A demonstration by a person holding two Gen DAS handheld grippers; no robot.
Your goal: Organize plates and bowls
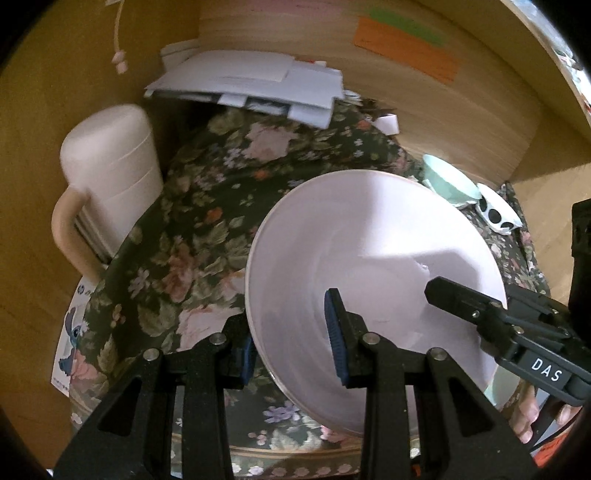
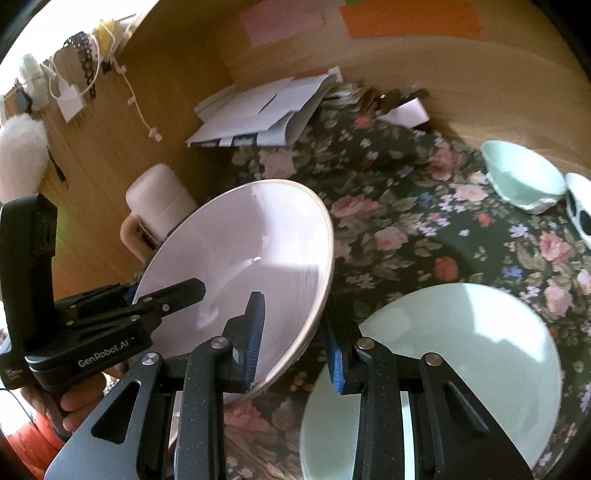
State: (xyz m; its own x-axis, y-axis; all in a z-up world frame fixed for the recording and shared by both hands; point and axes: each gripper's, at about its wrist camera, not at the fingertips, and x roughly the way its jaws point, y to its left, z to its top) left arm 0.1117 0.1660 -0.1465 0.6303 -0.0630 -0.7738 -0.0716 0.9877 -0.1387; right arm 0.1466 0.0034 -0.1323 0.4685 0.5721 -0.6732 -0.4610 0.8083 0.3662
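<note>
Two grippers are sharing one pale pink plate (image 2: pixel 236 266), tilted at centre frame above the floral cloth (image 2: pixel 406 206). The left gripper (image 1: pixel 291 332) and right gripper (image 2: pixel 291 339) are each straddling its rim with jaws part open, pads not visibly pressing. Judging by this, stacking is underway; next it needs lowering onto the mint plate (image 2: pixel 461 354) at lower right.

Dark floral tablecloth (image 2: pixel 424 206) over the table, light wood wall panels (image 1: pixel 424 122) behind with orange sticky paper (image 1: pixel 406 50) and pink paper (image 2: pixel 284 22), heap of white papers (image 1: pixel 255 86) at the back, cream jug (image 1: pixel 110 173) at left, sunlight patches.
</note>
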